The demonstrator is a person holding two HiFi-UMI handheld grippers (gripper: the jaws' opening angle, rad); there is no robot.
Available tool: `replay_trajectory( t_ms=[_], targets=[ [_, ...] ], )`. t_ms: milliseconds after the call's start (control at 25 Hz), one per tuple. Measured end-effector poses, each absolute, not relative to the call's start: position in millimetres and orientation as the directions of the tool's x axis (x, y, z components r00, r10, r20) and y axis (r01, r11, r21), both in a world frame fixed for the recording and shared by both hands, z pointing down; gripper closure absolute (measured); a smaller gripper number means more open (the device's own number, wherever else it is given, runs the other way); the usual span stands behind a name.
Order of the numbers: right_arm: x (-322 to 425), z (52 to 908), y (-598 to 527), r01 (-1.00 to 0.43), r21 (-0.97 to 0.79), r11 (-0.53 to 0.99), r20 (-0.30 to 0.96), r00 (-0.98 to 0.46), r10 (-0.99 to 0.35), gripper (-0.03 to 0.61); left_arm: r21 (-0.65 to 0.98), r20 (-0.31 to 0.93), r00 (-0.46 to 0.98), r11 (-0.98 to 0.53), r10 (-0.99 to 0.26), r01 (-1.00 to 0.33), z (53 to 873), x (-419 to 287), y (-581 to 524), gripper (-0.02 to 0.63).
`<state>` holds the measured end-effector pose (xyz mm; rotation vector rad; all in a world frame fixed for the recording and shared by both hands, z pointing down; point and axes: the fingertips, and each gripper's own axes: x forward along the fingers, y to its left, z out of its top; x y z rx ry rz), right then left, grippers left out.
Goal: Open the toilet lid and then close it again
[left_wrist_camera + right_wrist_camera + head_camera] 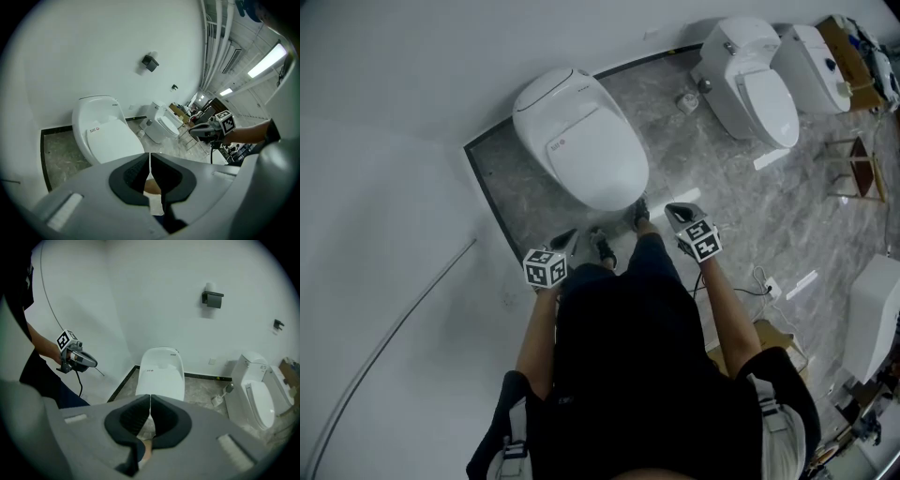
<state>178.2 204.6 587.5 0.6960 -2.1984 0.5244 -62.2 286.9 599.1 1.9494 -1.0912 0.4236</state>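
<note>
The white toilet stands on a grey marble floor patch with its lid down flat. Both grippers hang in front of its near end, apart from it and touching nothing. In the head view my left gripper is below the bowl's front left, and my right gripper is off its front right. The left gripper's jaws meet with nothing between them. The right gripper's jaws are likewise shut and empty, pointing at the toilet ahead.
A second toilet and a third white fixture stand to the right, with a toilet brush between. A wooden stool, a floor cable and a white box lie right. A black holder hangs on the wall.
</note>
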Motion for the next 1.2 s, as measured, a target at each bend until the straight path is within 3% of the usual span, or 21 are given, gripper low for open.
replay_trajectory(
  t_ms=[880, 1200],
  targets=[
    [198.8, 706.8, 142.7, -0.584, -0.278, 0.762, 0.818, -0.560, -0.130, 0.574, 0.583, 0.692, 0.525, -0.046, -0.495, -0.811, 688.1, -46.4, 243.3, 0.594],
    [190.8, 764.9, 124.7, -0.563, -0.316, 0.763, 0.822, -0.564, -0.076, 0.574, 0.608, 0.670, 0.502, 0.016, -0.547, -0.794, 738.0, -46.1, 218.0, 0.594]
  ],
)
